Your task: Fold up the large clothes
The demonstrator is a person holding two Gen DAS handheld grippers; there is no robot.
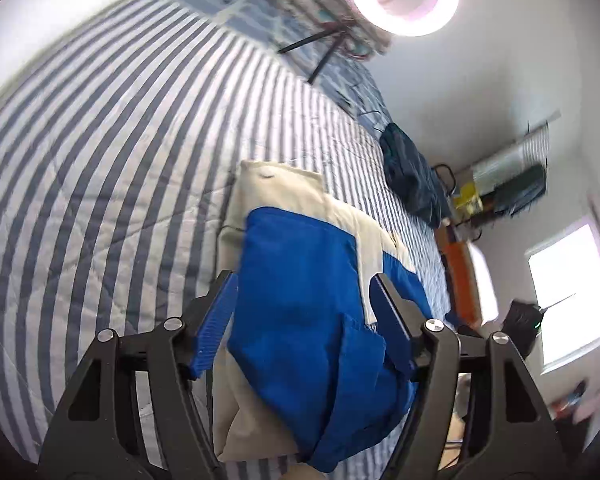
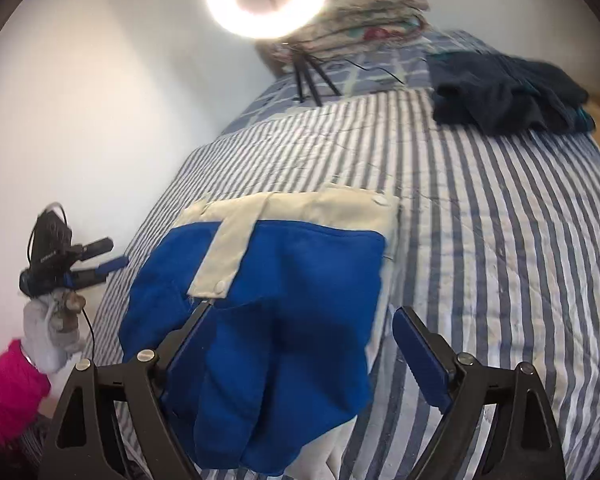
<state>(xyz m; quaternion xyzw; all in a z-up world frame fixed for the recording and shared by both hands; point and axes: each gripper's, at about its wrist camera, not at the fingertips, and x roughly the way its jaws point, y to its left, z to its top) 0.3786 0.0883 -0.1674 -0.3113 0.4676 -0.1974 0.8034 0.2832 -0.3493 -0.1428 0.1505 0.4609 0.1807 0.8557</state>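
Blue-and-cream garment (image 2: 284, 280) between and ahead of the fingers: soft matt cloth, blue part fleecy, cream panels a flatter weave, with smooth pale snap buttons (image 2: 220, 286). Striped bedspread (image 2: 480, 240) beneath and beyond the fingers: quilted cotton-like cloth, matt, slightly puckered along stitch lines. Dark garment (image 2: 508, 92) far ahead, to the right of the right fingers: thick matt cloth, rumpled. Folded floral blanket (image 2: 364, 16) at the far end: soft, dull cloth. Left gripper (image 1: 304, 304) and right gripper (image 2: 300, 344): black matt plastic frames, bright polished metal pivot pins, ribbed blue finger pads (image 1: 216, 320), rubbery and non-glossy. Wall (image 2: 100, 120) left of the right fingers: smooth, matt, painted.
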